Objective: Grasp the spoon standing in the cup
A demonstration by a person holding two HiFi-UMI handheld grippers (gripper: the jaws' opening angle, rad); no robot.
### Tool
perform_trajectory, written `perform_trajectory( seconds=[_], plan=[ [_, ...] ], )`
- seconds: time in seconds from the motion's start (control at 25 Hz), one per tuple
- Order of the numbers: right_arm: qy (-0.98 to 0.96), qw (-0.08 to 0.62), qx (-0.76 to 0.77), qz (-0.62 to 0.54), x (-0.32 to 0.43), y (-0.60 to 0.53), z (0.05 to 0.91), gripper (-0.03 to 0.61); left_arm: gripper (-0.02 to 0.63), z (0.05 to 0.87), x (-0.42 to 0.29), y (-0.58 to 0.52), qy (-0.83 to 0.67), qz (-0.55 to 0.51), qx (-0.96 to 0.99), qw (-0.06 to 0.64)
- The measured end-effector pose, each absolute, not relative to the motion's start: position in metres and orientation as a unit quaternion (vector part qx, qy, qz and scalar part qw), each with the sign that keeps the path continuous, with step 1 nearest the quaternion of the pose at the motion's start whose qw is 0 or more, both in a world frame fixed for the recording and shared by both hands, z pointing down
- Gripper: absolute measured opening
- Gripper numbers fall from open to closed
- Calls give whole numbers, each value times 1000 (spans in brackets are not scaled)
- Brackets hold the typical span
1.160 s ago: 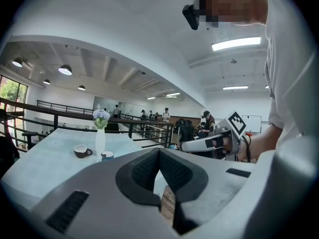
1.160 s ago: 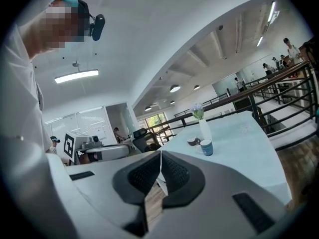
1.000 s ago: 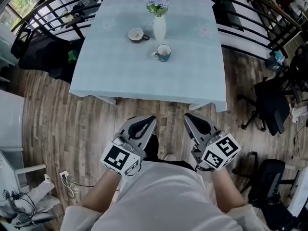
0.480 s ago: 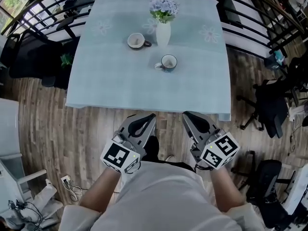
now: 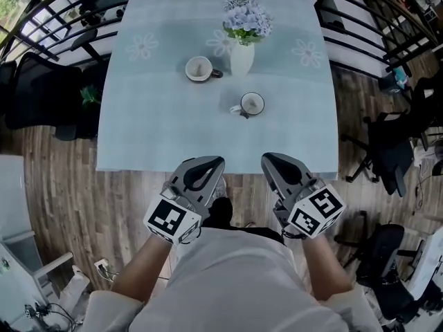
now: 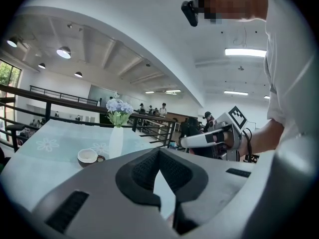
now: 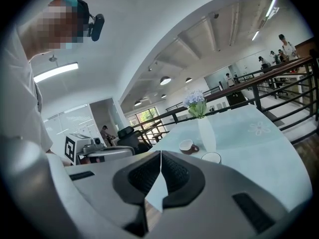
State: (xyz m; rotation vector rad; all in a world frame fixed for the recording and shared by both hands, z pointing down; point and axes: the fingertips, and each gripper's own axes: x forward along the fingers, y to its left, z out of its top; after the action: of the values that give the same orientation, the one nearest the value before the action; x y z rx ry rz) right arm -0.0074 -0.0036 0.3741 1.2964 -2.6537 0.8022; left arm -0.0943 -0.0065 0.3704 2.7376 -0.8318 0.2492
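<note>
Pale-blue table (image 5: pixel 166 123); white-lined near cup (image 5: pixel 252 104)

This looks like an open-plan office lounge or café. A square surface under a pale blue flower-printed cloth (image 5: pixel 173 130) carries a white ceramic vase of pale blue flowers (image 5: pixel 241 57), a dark-sided white ceramic cup (image 5: pixel 252 104) and a brown ceramic cup (image 5: pixel 199 68). Around it are a black metal railing (image 6: pixel 48 111), a grey-brown wood plank floor (image 5: pixel 55 178), black swivel office chairs (image 5: pixel 391 151), round ceiling lamps (image 6: pixel 63 52) and distant standing people (image 6: pixel 163 108).

Pale blue flower-printed tablecloth (image 5: pixel 173 130), white vase (image 5: pixel 241 59), lilac flowers (image 5: pixel 247 18), brown cup (image 5: pixel 200 68), grey left gripper (image 5: pixel 208 162)
</note>
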Motion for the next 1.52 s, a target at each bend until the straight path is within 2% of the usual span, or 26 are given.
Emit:
perform_trajectory(
  seconds=[0.68,1.52],
  plan=[
    [-861,33,436,260,-6,-64,368,21,5,368,-92,-70,-274,96,949,121],
    [-879,31,386,278,94,-120,388,21,5,433,-12,-113,-305,192,929,83]
  ],
)
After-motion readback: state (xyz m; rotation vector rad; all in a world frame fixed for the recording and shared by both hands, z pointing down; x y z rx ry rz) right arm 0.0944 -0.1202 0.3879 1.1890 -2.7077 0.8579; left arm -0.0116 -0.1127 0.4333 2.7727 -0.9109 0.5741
